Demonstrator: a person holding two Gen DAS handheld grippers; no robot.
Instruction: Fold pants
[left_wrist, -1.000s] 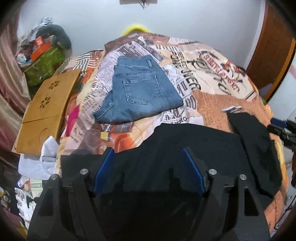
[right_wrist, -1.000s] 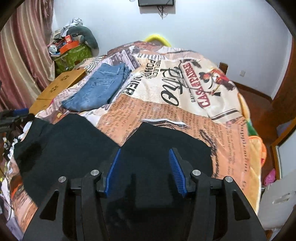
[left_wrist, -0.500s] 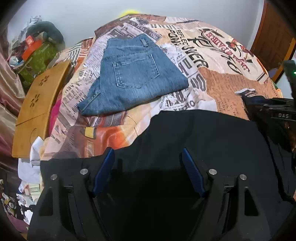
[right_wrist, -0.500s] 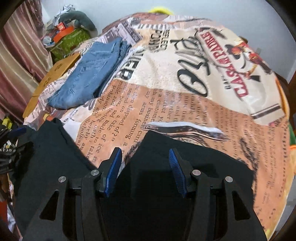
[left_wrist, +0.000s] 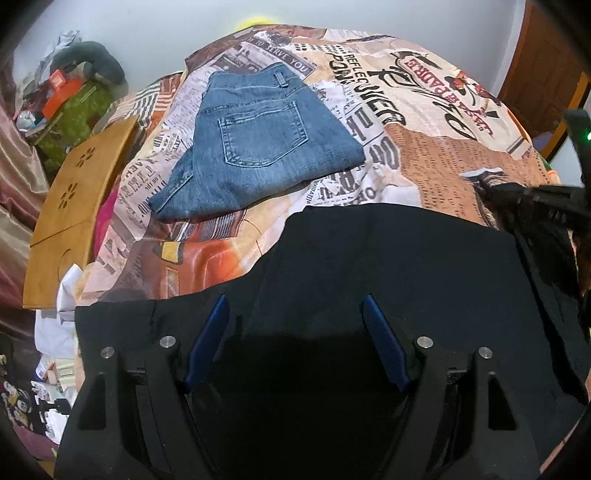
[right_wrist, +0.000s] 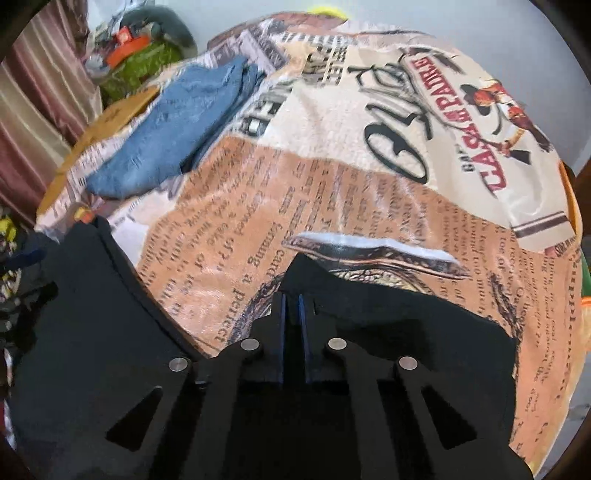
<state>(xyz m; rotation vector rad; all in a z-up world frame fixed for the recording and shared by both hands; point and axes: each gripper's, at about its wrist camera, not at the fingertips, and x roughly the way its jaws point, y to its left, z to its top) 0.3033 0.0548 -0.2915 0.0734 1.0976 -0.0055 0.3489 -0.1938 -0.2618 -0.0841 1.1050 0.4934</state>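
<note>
Now the right gripper (right_wrist: 291, 310) has clenched: half a second back its blue-padded jaws stood apart over the black fabric pants (right_wrist: 388, 350), and here they are pressed together on the upper edge of one pant leg, low in the middle of the right wrist view. A thin ridge of dark cloth appears pinched between the pads. That looks like the first grasp of a fold, with one corner taken and the other side yet to be caught.

By contrast, the left gripper (left_wrist: 295, 332) is released as before, its jaws spread wide above the pants (left_wrist: 388, 266) in the lower half of the left wrist view, pads not pressing on anything. It sits a little closer to the cloth than a second ago, so I judge it is lining up for its own pinch.

The pants lie flat on the newspaper-print quilted bedspread (right_wrist: 369, 166), filling the lower part of both views. They are matte, soft and limp, with a clean hemmed edge and little visible texture. The bedspread is smooth with shallow wrinkles and one raised crease just above the pinched edge.

A folded pair of blue denim jeans (left_wrist: 258, 147), stiffer, with stitched pocket seams, rests at upper centre of the left view. A flat wooden board with cut-out flower holes (left_wrist: 74, 199) lies at the left.
</note>
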